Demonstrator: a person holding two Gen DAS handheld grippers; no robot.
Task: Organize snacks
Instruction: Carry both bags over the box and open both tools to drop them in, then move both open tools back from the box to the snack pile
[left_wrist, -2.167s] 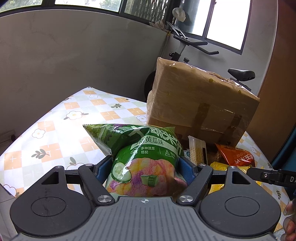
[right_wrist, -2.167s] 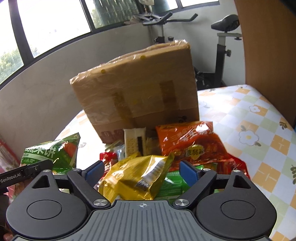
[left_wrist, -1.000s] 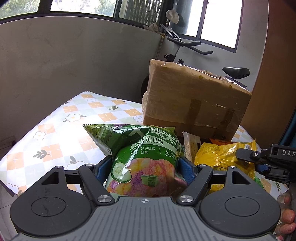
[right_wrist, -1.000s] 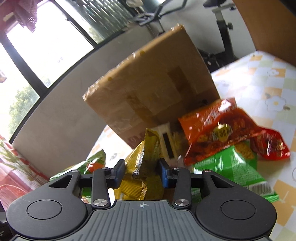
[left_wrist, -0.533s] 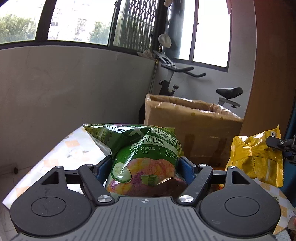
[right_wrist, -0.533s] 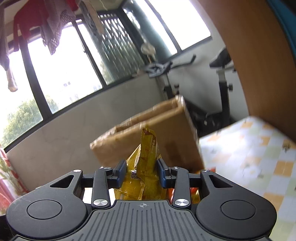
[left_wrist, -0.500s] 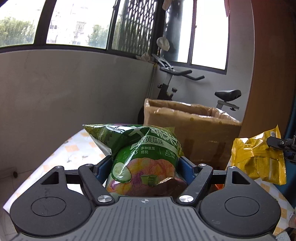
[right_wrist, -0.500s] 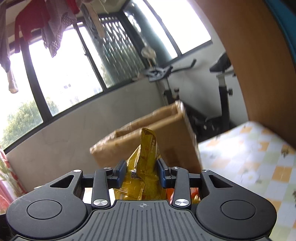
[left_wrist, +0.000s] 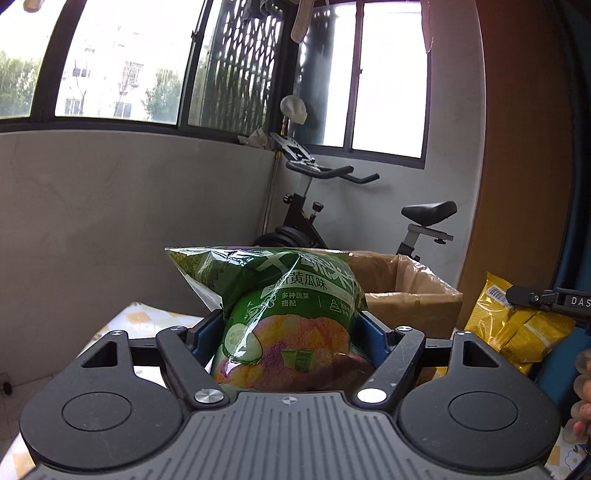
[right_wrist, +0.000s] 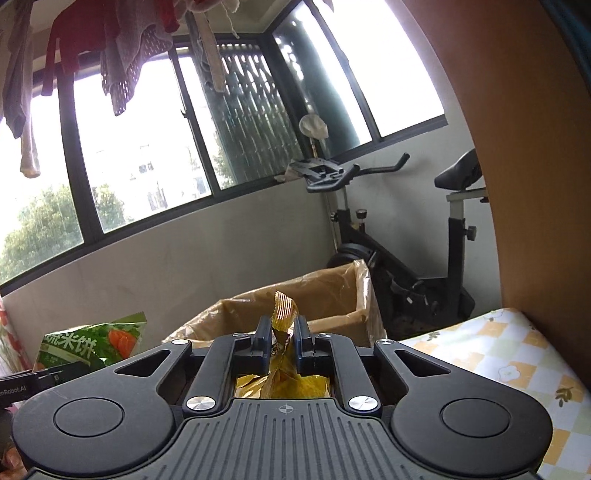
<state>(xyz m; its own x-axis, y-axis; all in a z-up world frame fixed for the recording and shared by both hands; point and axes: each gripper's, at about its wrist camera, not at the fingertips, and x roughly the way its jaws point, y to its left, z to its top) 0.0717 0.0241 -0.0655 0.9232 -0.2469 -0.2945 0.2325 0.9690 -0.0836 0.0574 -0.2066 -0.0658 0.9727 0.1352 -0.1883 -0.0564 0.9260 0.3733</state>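
Observation:
My left gripper (left_wrist: 288, 328) is shut on a green snack bag (left_wrist: 284, 314) with a cucumber picture and holds it up in front of the open cardboard box (left_wrist: 413, 291). My right gripper (right_wrist: 280, 341) is shut on a yellow snack bag (right_wrist: 282, 384), whose crimped top sticks up between the pads, just before the same box (right_wrist: 325, 295). In the left wrist view the yellow bag (left_wrist: 513, 325) hangs at the right from the other gripper. In the right wrist view the green bag (right_wrist: 92, 343) shows at the left.
The checked flower tablecloth (right_wrist: 517, 354) covers the table under the box. An exercise bike (right_wrist: 406, 236) stands behind the box by the grey wall. A wooden panel (left_wrist: 517, 184) rises on the right.
Both grippers have risen with their bags, so the open top of the box now shows. The right gripper's jaws have closed tighter on the yellow bag.

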